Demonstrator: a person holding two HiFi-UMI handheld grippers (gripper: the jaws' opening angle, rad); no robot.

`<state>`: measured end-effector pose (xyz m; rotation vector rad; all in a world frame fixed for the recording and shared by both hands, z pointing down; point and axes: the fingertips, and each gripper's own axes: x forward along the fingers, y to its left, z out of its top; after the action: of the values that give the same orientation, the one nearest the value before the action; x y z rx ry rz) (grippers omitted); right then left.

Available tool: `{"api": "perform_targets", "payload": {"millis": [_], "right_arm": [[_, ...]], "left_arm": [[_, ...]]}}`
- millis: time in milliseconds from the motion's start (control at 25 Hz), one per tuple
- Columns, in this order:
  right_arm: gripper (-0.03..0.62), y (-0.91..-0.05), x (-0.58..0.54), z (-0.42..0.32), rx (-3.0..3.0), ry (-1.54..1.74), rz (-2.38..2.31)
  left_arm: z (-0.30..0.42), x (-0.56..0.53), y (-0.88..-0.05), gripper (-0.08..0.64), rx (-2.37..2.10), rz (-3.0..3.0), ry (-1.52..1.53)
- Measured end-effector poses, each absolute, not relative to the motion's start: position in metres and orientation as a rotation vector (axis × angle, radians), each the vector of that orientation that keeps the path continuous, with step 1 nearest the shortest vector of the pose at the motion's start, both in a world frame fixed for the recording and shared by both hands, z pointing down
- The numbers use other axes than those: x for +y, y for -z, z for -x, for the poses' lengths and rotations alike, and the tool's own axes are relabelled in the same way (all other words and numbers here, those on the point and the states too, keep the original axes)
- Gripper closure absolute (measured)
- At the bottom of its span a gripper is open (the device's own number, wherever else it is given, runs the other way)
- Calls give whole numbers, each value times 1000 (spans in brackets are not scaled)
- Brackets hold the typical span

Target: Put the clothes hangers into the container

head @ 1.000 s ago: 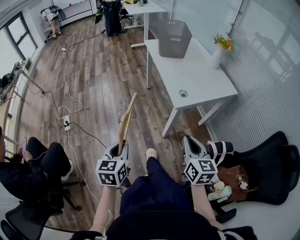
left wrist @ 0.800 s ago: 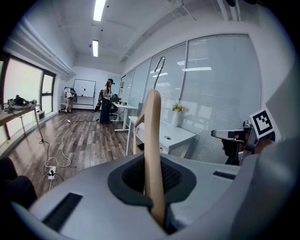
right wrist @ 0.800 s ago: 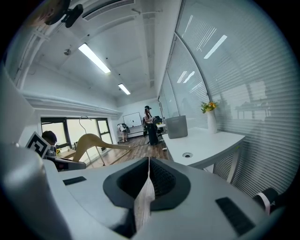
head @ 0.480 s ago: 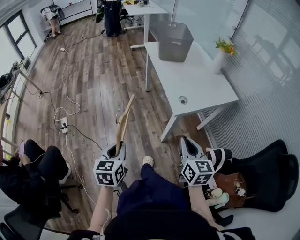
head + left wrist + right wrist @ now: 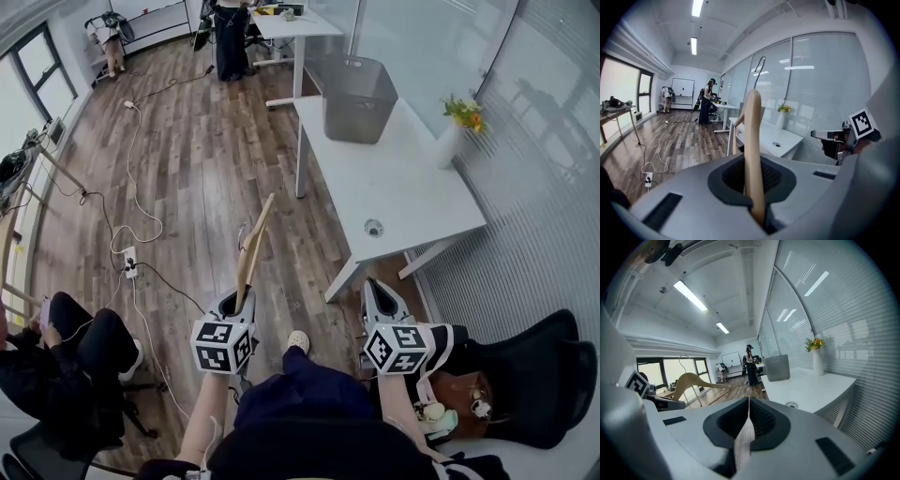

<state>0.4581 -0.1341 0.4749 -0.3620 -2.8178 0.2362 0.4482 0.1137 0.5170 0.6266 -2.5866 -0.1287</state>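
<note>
the wooden hanger [image 5: 251, 246], clamped by one end in the closed jaws of the left gripper [image 5: 236, 302] over the floor [image 5: 197, 159], is well apart from the grey container [image 5: 356, 86] on the white table [image 5: 412, 187]; with the right gripper [image 5: 380, 298] pinched together empty, its long free end could snag the rim and twist loose.

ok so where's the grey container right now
In the head view the grey container stands on the far end of the white table, upper right of centre, with the flower vase to its right.
</note>
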Motion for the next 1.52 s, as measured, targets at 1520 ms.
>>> {"api": "perform_targets", "payload": {"millis": [1520], "right_arm": [[560,-491,-128,-267,-2790,-232,477]], "left_arm": [[-280,116,-533,537,-2597,-521,161]]}}
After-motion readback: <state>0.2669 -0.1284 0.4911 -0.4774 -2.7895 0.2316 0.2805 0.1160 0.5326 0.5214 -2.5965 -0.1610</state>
